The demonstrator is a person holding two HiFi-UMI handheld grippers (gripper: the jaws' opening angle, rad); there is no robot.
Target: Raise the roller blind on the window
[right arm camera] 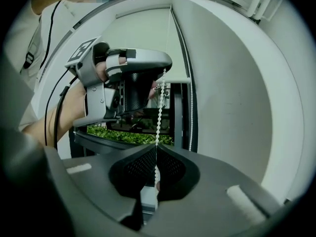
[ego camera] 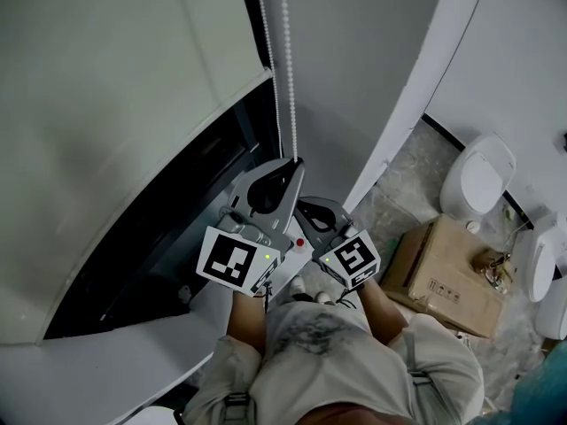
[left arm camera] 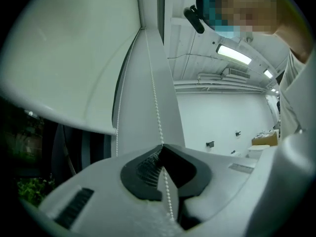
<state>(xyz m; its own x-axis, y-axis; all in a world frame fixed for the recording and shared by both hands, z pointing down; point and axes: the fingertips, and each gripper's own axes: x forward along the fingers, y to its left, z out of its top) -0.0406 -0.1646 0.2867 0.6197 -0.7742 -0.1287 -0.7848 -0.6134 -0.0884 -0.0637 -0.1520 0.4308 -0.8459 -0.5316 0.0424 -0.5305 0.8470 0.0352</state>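
Gripping the bead chain (ego camera: 286, 69) at frame centre: left gripper (left arm camera: 162, 146) and right gripper (right arm camera: 155, 147) both clamped on it. Roller blind (ego camera: 115, 104), upper left, mostly down. Risk: an off-axis pull slips beads through the pads.

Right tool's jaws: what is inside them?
The bead chain, pinched between the shut pads. The left tool clamps the same chain higher up. Its stretch below the pads is mostly hidden.
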